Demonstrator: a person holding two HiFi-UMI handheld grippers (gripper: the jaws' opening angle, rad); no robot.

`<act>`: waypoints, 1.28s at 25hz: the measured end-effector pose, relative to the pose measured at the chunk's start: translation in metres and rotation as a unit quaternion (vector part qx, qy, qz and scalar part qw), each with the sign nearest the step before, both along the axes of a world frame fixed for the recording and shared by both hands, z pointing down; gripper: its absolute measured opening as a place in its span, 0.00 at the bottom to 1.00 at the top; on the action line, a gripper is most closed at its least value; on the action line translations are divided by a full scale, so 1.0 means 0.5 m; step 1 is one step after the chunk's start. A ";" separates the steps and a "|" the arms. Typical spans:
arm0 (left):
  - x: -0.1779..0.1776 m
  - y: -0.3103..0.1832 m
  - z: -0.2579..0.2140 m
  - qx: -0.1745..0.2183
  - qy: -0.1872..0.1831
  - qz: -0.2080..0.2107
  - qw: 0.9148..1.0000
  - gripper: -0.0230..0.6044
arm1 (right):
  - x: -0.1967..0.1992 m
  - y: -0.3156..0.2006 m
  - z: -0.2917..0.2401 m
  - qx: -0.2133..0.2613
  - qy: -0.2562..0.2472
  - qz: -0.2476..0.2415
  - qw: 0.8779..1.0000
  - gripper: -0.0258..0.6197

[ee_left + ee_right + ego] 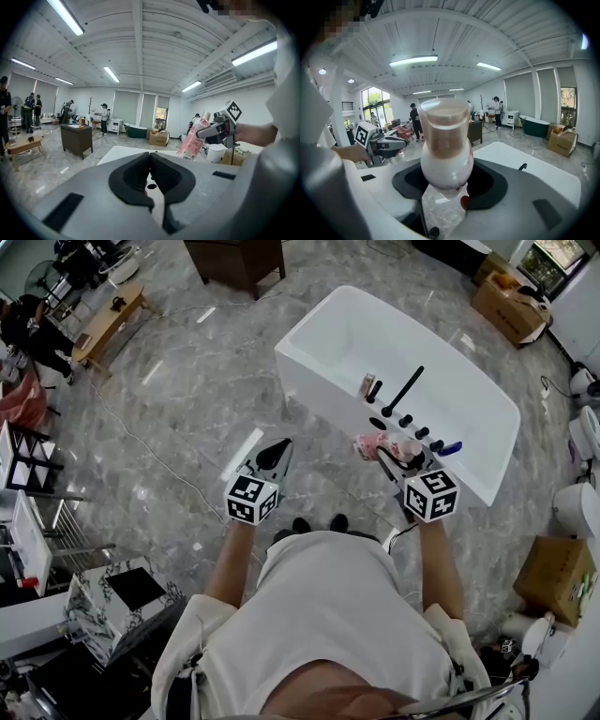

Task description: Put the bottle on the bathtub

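Right tongs (389,452) are clamped on the pink bottle (445,149), and in the right gripper view it fills the gap between my jaws: rounded pale shoulder, clear cap (443,123) pointing away from me, pads pressing on the lower body from both sides. From the left gripper view the same bottle sits tilted in that grip, cap end highest. Looking down from my head, I've got it in the air close to the near edge of the white bathtub (323,395), right beside the row of black knobs (407,421) on the tub's deck. It isn't set down on anything, and I can't tell whether it hangs over the rim or just short of it. The long black faucet (405,390) lies across that deck just beyond the knobs, with a small metallic piece (367,384) next to it. Left tongs (275,455) are out over the grey marble floor (169,418), well to the side of the tub. Their jaws are pressed together tip to tip with nothing between them, as the left gripper view shows plainly. Both tools point slightly downward, roughly side by side in front of me. Past the tub there's a cardboard box (511,306) on the floor.
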State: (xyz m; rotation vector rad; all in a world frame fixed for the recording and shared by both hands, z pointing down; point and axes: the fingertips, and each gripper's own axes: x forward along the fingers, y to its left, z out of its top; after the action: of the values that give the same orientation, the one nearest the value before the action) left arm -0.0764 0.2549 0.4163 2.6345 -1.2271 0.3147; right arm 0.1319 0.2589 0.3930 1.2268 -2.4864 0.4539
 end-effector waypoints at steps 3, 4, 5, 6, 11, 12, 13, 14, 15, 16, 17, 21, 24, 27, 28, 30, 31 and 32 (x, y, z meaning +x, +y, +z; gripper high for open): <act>-0.012 0.003 0.004 -0.001 0.000 0.003 1.000 0.05 | -0.008 0.004 -0.003 0.002 -0.002 0.005 1.000 0.40; -0.016 0.004 0.005 -0.002 0.000 0.004 1.000 0.05 | -0.011 0.006 -0.002 0.002 -0.003 0.007 1.000 0.40; -0.020 0.006 0.007 -0.002 0.001 0.005 1.000 0.05 | -0.014 0.009 -0.002 0.003 -0.002 0.009 1.000 0.40; -0.024 0.008 0.009 -0.002 0.002 0.007 1.000 0.05 | -0.018 0.011 -0.002 0.004 -0.002 0.011 1.000 0.40; -0.043 0.016 0.013 0.000 0.005 0.013 1.000 0.05 | -0.039 0.021 -0.003 0.010 0.000 0.017 1.000 0.40; -0.047 0.018 0.013 0.001 0.005 0.013 1.000 0.05 | -0.044 0.025 -0.003 0.011 0.001 0.017 1.000 0.40; -0.052 0.020 0.012 0.003 0.005 0.014 1.000 0.05 | -0.048 0.028 -0.004 0.013 0.002 0.017 1.000 0.40; -0.057 0.022 0.011 0.004 0.005 0.014 1.000 0.05 | -0.053 0.030 -0.005 0.014 0.002 0.018 1.000 0.40; -0.062 0.024 0.010 0.005 0.005 0.013 1.000 0.05 | -0.057 0.032 -0.006 0.015 0.001 0.019 1.000 0.40; -0.067 0.026 0.009 0.005 0.004 0.014 1.000 0.05 | -0.061 0.033 -0.008 0.017 0.001 0.020 1.000 0.40; -0.073 0.028 0.008 0.006 0.004 0.014 1.000 0.05 | -0.065 0.034 -0.009 0.018 0.000 0.021 1.000 0.40; -0.091 0.027 0.008 0.008 0.002 0.011 1.000 0.05 | -0.077 0.030 -0.013 0.022 -0.001 0.021 1.000 0.40; -0.101 0.020 0.007 0.007 0.004 0.007 1.000 0.05 | -0.085 0.023 -0.014 0.023 -0.002 0.021 1.000 0.40; -0.109 0.009 0.008 0.005 0.004 0.006 1.000 0.05 | -0.091 0.009 -0.013 0.023 -0.001 0.021 1.000 0.40; -0.110 0.004 0.011 0.004 0.004 0.006 1.000 0.05 | -0.092 0.003 -0.010 0.022 -0.001 0.022 1.000 0.40; -0.109 -0.008 0.017 0.000 0.002 0.006 1.000 0.05 | -0.088 -0.010 -0.005 0.021 0.000 0.022 1.000 0.40; -0.108 -0.015 0.021 -0.002 0.002 0.005 1.000 0.05 | -0.085 -0.017 -0.002 0.019 0.001 0.023 1.000 0.40; -0.107 -0.023 0.024 -0.005 0.002 0.003 1.000 0.05 | -0.082 -0.025 0.000 0.017 0.001 0.023 1.000 0.40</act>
State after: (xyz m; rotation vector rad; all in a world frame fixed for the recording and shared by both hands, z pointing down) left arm -0.1298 0.2435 0.4282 2.6306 -1.2140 0.3163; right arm 0.0908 0.2463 0.3932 1.2996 -2.4792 0.4227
